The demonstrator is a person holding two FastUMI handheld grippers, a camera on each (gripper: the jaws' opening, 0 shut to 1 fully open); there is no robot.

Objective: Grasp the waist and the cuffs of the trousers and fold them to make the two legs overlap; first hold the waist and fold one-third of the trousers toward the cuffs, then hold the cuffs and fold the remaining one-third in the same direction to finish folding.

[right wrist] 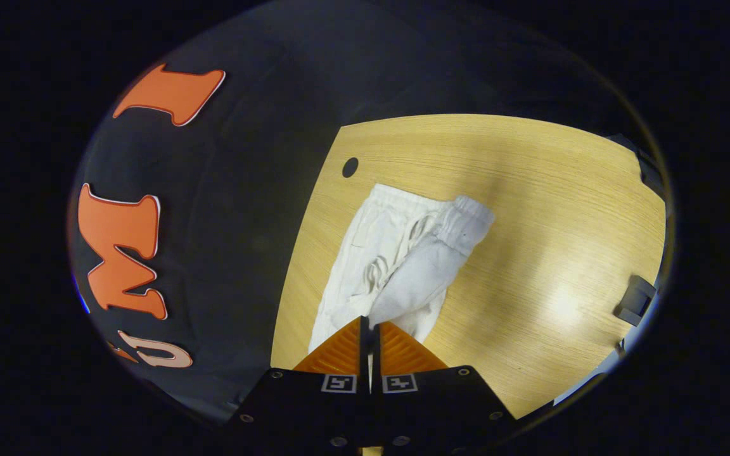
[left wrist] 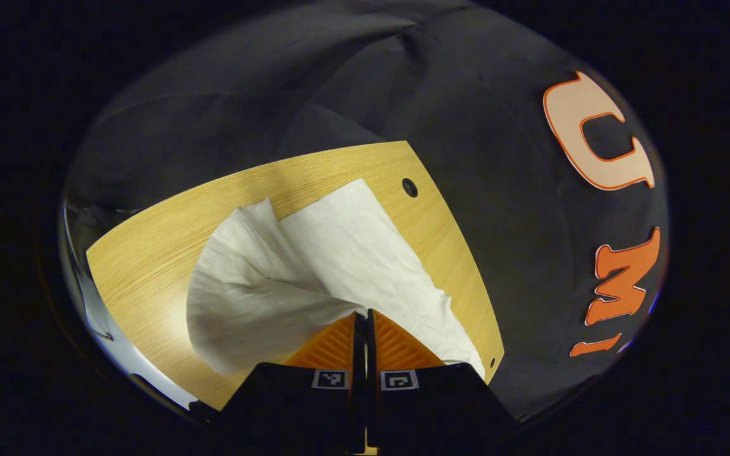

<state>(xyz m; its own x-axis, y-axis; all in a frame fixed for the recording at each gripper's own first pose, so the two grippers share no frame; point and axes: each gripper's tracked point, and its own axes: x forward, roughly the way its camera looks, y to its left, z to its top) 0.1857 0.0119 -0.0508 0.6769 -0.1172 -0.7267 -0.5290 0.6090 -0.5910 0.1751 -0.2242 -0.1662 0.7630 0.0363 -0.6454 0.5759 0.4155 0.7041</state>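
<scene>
While each hand-held gripper [left wrist: 361, 315] [right wrist: 369, 322] pinches cloth, the trousers [right wrist: 397, 266] stretch ahead over the table [right wrist: 530, 190].

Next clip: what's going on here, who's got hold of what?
A person is folding a pair of white fabric trousers on a light wooden table, one gripper in each hand. The left gripper is shut on the cloth and lifts it, so it drapes in a curl above the tabletop. The right gripper is shut on the other end, with the elastic waistband lying farther off. One leg is partly folded over the other; the thirds folds aren't done yet.
</scene>
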